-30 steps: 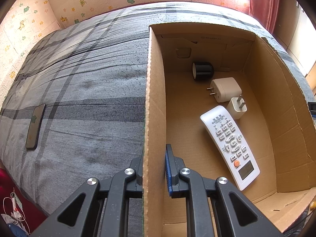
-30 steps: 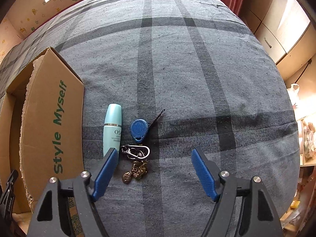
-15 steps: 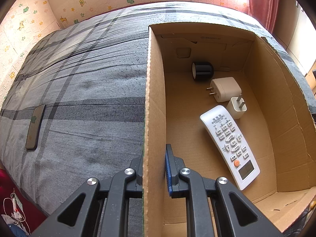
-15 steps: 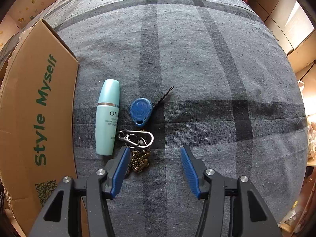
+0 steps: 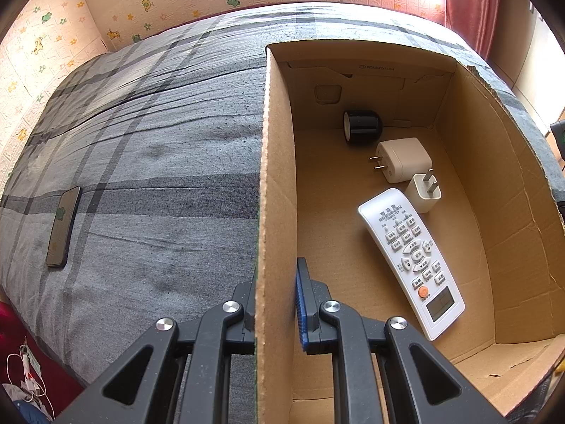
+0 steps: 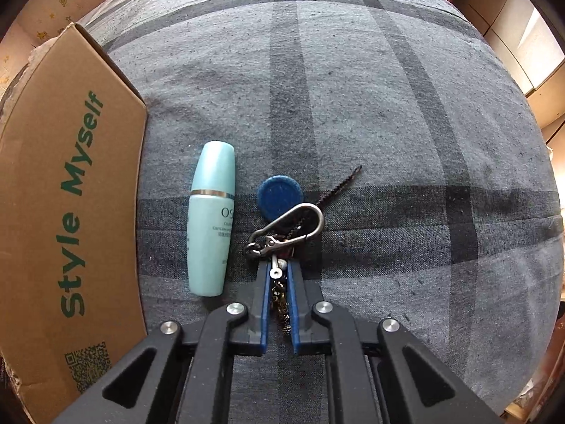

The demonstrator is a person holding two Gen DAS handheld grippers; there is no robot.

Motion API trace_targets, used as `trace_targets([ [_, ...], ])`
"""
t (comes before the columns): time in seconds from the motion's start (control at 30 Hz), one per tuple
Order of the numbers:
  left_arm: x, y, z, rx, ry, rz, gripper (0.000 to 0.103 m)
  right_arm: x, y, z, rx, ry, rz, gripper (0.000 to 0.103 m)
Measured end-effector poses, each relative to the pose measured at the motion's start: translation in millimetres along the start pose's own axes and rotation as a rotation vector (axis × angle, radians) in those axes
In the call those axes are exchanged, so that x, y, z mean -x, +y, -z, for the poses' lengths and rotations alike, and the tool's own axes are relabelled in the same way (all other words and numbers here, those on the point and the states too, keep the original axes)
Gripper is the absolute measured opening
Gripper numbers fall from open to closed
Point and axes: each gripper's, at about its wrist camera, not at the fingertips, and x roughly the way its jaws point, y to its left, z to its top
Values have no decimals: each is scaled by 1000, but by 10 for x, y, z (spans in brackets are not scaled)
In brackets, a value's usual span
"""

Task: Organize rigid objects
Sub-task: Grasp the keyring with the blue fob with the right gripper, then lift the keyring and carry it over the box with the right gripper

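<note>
My left gripper [image 5: 275, 282] is shut on the near left wall of the cardboard box [image 5: 275, 176], one finger inside and one outside. Inside the box lie a white remote [image 5: 411, 261], two white plug adapters [image 5: 402, 159] [image 5: 423, 192] and a black round object [image 5: 362, 127]. In the right wrist view my right gripper [image 6: 277, 272] is shut on the keychain [image 6: 286, 228], whose brass charm sits between the blue pads. Its silver carabiner and blue round tag [image 6: 279, 194] lie ahead on the grey plaid bedspread. A pale teal bottle [image 6: 211, 219] lies just left of the keys.
A dark phone [image 5: 63, 226] lies on the bedspread far left of the box. The box's outer flap [image 6: 70, 212], printed in green, stands left of the bottle. Wooden cabinets [image 6: 529, 35] rise beyond the bed's right edge. Cables [image 5: 24, 381] trail on the floor at lower left.
My right gripper has come down over the keychain and its jaws have gone from wide apart to shut on it. The left gripper and the box have not moved.
</note>
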Motion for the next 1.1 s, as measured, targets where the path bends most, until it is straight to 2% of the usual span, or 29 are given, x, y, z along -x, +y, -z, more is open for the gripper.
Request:
trace_targets([
  [0.43, 8, -8, 1, 0, -1, -1, 15, 453, -156, -1, 9, -70, -11, 6],
  [1.1, 10, -6, -2, -1, -1, -2, 15, 1153, 32, 96, 56, -183, -13, 6],
])
